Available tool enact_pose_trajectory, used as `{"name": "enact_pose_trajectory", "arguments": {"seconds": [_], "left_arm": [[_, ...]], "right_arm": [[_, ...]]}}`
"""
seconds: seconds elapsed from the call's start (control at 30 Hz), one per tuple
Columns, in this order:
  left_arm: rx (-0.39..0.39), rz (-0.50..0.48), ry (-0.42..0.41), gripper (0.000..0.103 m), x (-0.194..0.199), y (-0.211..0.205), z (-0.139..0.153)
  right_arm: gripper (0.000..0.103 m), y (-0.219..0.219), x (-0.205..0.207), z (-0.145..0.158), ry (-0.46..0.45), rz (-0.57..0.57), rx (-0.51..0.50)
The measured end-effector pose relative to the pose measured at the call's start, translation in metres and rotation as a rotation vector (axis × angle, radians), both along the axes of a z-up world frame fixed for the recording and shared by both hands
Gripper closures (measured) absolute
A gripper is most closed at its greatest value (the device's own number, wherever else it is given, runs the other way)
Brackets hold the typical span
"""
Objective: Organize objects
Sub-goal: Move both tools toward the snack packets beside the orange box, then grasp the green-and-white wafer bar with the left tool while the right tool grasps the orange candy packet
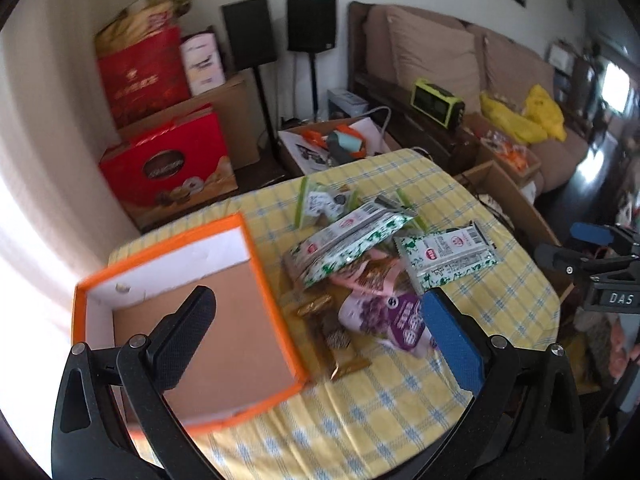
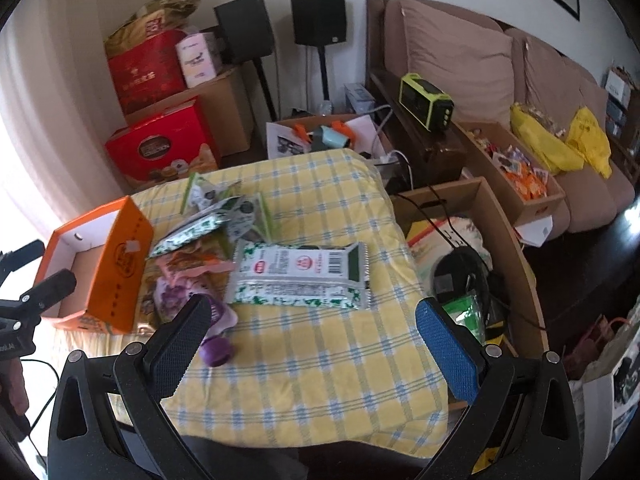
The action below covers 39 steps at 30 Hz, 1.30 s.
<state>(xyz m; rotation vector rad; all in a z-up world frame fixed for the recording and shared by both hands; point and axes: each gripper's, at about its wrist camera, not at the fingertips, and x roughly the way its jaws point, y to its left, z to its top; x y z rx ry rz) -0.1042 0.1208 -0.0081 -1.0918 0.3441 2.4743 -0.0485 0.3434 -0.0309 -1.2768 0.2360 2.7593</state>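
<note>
An empty orange box point(image 1: 208, 320) point(image 2: 100, 264) with a brown floor sits on the left of the yellow checked tablecloth point(image 1: 360, 412) point(image 2: 312, 364). Beside it lies a heap of snack packets: green-and-white packets point(image 1: 348, 248) point(image 2: 300, 276), a pink one point(image 1: 372, 280) and a purple one point(image 1: 392, 320) point(image 2: 188, 300). My left gripper point(image 1: 320, 320) hangs open above the box's right wall and the heap. My right gripper point(image 2: 316, 332) is open over bare cloth, nothing between its fingers. The right gripper also shows at the right edge of the left wrist view point(image 1: 592, 256).
Red gift boxes point(image 1: 168, 164) and cardboard cartons stack against the wall behind the table. Two black speakers point(image 1: 312, 24) stand on poles. A brown sofa point(image 2: 500, 72) with yellow bags runs along the right. Open cardboard boxes point(image 2: 516, 160) of goods sit right of the table.
</note>
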Motion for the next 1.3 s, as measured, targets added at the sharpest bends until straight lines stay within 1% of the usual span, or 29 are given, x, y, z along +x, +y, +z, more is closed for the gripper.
{"name": "enact_pose_trajectory", "arguments": {"seconds": [0.07,0.17,0.3,0.4,0.7,0.83,0.9,0.97,1.0,1.03,1.07,1.1,1.13,1.17,1.2,1.27,1.3], "left_arm": [[-0.035,-0.029,0.0,0.0,-0.008,0.015,-0.004],[-0.091,-0.021,-0.008,0.002,-0.018,0.034,-0.011],[-0.119,-0.055,-0.021,0.002,-0.03,0.058,-0.021],[-0.163,-0.068,-0.014,0.002,-0.039,0.075,-0.031],[-0.273,-0.091,0.0,0.002,-0.064,0.111,-0.056],[-0.313,-0.09,-0.001,0.007,-0.073,0.123,-0.066],[-0.318,-0.088,-0.004,0.012,-0.077,0.126,-0.07],[-0.322,-0.094,-0.004,0.025,-0.08,0.129,-0.073],[-0.334,-0.096,-0.001,0.027,-0.08,0.131,-0.076],[-0.346,-0.098,0.002,0.035,-0.082,0.133,-0.078],[-0.35,-0.104,0.0,0.046,-0.083,0.133,-0.08],[-0.348,-0.11,-0.007,0.052,-0.083,0.133,-0.081],[-0.337,-0.116,-0.017,0.066,-0.083,0.133,-0.081],[-0.318,-0.123,-0.03,0.076,-0.083,0.131,-0.081],[-0.301,-0.126,-0.038,0.077,-0.083,0.129,-0.079],[-0.28,-0.118,-0.022,0.081,-0.081,0.123,-0.074],[-0.27,-0.118,-0.018,0.082,-0.08,0.121,-0.072]], "right_arm": [[0.0,0.004,-0.001,-0.004,-0.006,-0.006,-0.009],[0.0,0.009,-0.003,-0.009,-0.018,-0.014,-0.015],[0.0,0.015,-0.005,-0.015,-0.028,-0.017,-0.034],[0.0,0.017,-0.006,-0.018,-0.033,-0.012,-0.034],[0.001,0.022,-0.011,-0.022,-0.039,-0.008,-0.045],[0.001,0.024,-0.014,-0.026,-0.044,-0.004,-0.052],[0.001,0.023,-0.015,-0.028,-0.046,-0.002,-0.056],[0.001,0.024,-0.016,-0.03,-0.049,-0.001,-0.059],[0.001,0.024,-0.016,-0.03,-0.048,0.004,-0.061],[0.001,0.024,-0.016,-0.031,-0.049,0.005,-0.063],[0.001,0.025,-0.016,-0.032,-0.051,0.004,-0.065],[0.001,0.025,-0.016,-0.033,-0.053,0.004,-0.068],[0.001,0.026,-0.015,-0.034,-0.055,0.004,-0.071],[0.001,0.026,-0.015,-0.034,-0.055,0.004,-0.075],[0.001,0.027,-0.014,-0.034,-0.052,0.003,-0.079],[0.001,0.028,-0.013,-0.035,-0.047,0.005,-0.084],[0.001,0.027,-0.013,-0.035,-0.046,0.01,-0.09]]}}
